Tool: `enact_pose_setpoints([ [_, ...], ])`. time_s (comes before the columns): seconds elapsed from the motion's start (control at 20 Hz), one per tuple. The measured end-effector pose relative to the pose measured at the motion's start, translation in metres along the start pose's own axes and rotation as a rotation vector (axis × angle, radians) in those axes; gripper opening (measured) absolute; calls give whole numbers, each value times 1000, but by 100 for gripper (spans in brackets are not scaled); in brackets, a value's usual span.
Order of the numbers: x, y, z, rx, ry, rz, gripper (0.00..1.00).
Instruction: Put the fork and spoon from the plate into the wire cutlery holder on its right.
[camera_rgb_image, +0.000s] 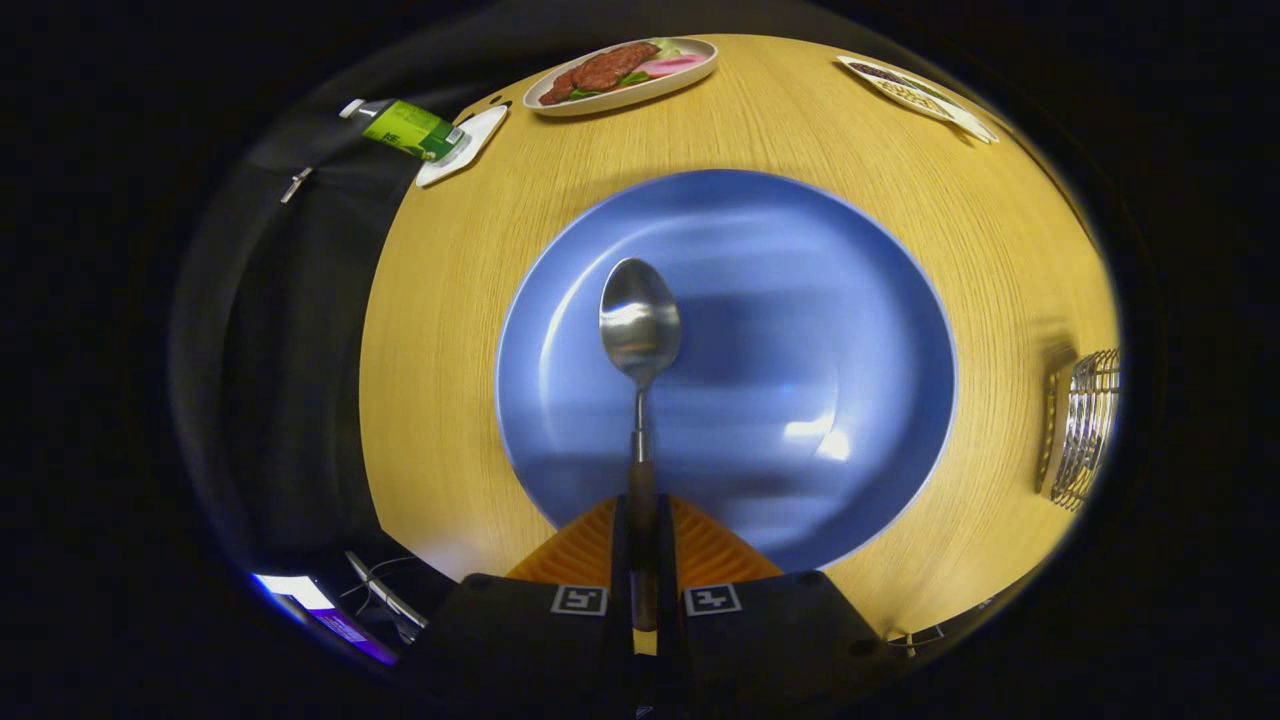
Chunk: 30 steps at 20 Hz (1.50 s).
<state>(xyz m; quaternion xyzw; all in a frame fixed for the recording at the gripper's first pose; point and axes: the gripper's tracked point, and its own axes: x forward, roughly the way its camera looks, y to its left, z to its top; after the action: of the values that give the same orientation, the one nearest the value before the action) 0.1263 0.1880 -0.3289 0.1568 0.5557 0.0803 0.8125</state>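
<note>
Item one: my claw (641, 520), fingers pressed together on the dark handle of the spoon (640, 335), pinching it from both sides. The spoon points straight ahead at twelve o'clock, its bowl out over the blue plate (800, 300).

Item two: wire holder (1085, 425), at about three o'clock from the plate, standing well apart from it on the wooden bench (440, 350).

Item three: oval dish of food (625, 72), at twelve o'clock beyond the plate.

Item four: green carton (408, 128) by a small white dish (466, 145), at about eleven o'clock.

Item five: patterned flat dish (915, 95), at about one o'clock.
</note>
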Motion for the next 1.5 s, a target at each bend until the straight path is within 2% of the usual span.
enact_pose_setpoints([
  [0.2, -9, -2, 0, -32, -5, 56, 8],
  [0.35, -28, -6, 1, -51, -19, 81, 8],
  [0.5, -60, -17, 3, -106, -47, 92, 8],
  [0.75, -122, -34, -1, -117, -77, 136, 8],
  [1.15, -234, -82, -9, -218, -93, 102, 8],
  [1.35, -272, -120, -6, -261, -49, 30, 8],
  [1.5, -286, -151, -10, -263, 33, -20, 8],
])
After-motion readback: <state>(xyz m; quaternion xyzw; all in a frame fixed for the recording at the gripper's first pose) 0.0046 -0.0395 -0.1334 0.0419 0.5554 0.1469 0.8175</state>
